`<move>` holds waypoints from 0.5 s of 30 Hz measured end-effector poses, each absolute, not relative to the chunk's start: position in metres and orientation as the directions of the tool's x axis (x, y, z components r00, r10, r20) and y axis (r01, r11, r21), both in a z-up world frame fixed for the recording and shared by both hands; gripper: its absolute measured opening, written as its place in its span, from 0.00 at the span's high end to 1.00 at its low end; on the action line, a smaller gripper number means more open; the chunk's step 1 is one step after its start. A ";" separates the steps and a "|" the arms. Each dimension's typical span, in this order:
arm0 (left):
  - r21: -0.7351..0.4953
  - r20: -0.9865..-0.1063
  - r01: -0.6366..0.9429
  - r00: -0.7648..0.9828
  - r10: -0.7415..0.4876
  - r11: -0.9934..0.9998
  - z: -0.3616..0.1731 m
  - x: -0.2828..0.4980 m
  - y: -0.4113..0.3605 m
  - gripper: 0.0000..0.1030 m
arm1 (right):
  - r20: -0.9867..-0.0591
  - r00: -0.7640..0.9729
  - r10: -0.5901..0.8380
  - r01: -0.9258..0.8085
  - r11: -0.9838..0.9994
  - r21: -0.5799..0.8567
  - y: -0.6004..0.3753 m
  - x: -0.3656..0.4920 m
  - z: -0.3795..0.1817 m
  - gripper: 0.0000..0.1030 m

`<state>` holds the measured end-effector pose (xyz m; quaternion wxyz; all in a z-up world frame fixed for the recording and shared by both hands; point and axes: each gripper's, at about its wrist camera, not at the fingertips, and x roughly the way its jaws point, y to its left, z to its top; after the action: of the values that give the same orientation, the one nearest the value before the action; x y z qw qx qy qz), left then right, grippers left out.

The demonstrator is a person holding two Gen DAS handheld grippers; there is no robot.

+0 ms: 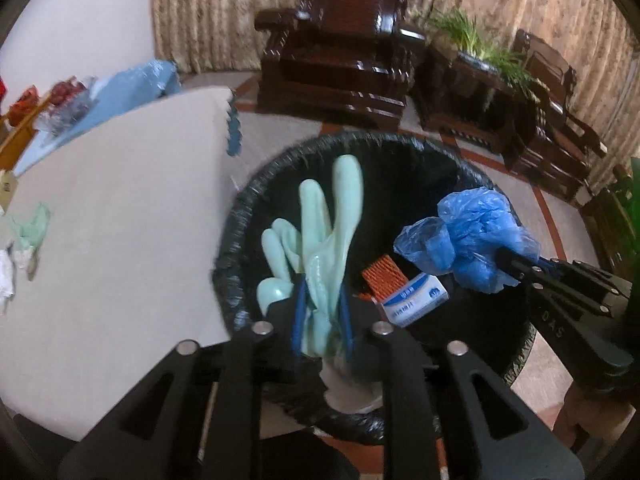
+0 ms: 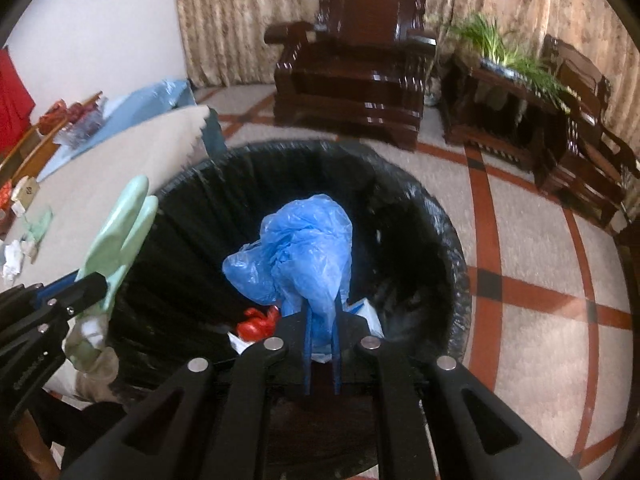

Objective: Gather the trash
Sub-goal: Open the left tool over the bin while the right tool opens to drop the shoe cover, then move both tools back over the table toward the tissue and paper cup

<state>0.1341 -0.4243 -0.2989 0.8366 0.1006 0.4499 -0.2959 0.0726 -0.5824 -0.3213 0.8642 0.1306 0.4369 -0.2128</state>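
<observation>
My left gripper point(image 1: 322, 304) is shut on a pale green rubber glove point(image 1: 320, 232) and holds it above the open bin point(image 1: 240, 208), which has a black liner. The glove also shows in the right wrist view point(image 2: 120, 236). My right gripper point(image 2: 323, 312) is shut on a crumpled blue plastic bag point(image 2: 296, 252) above the same bin point(image 2: 452, 240). That bag and gripper show at the right of the left wrist view point(image 1: 468, 236). Inside the bin lie a white and blue box point(image 1: 414, 298), an orange ridged piece point(image 1: 384, 276) and red plastic point(image 2: 258, 324).
A table with a beige cloth point(image 1: 120, 220) stands left of the bin, with green and white scraps point(image 1: 24, 240) on it. Dark wooden armchairs point(image 1: 340, 60) and a plant stand point(image 1: 472, 80) stand behind on the tiled floor point(image 2: 540, 280).
</observation>
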 end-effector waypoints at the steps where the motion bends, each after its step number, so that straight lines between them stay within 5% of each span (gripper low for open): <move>1: -0.103 -0.811 0.590 0.416 -0.411 0.801 -0.301 0.135 -0.424 0.80 | -0.822 0.514 -0.246 0.485 0.874 0.042 -0.587 0.074 -0.325 0.82; 5: -0.077 -0.797 0.614 0.436 -0.418 0.786 -0.299 0.133 -0.424 0.54 | -0.822 0.510 -0.255 0.500 0.865 0.043 -0.588 0.068 -0.324 0.71; 8: -0.059 -0.787 0.615 0.455 -0.416 0.786 -0.295 0.132 -0.418 0.51 | -0.815 0.520 -0.257 0.514 0.856 0.058 -0.585 0.062 -0.319 0.70; 12: -0.028 -0.760 0.595 0.509 -0.404 0.803 -0.278 0.131 -0.395 0.36 | -0.793 0.554 -0.255 0.516 0.853 0.085 -0.571 0.058 -0.302 0.70; 15: -0.003 -0.735 0.566 0.558 -0.385 0.824 -0.264 0.135 -0.362 0.33 | -0.768 0.589 -0.250 0.494 0.864 0.097 -0.552 0.063 -0.287 0.61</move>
<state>0.1350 -0.3619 -0.2638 0.8747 0.1177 0.3835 -0.2719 0.0626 -0.5517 -0.2874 0.8783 0.1519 0.4009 -0.2118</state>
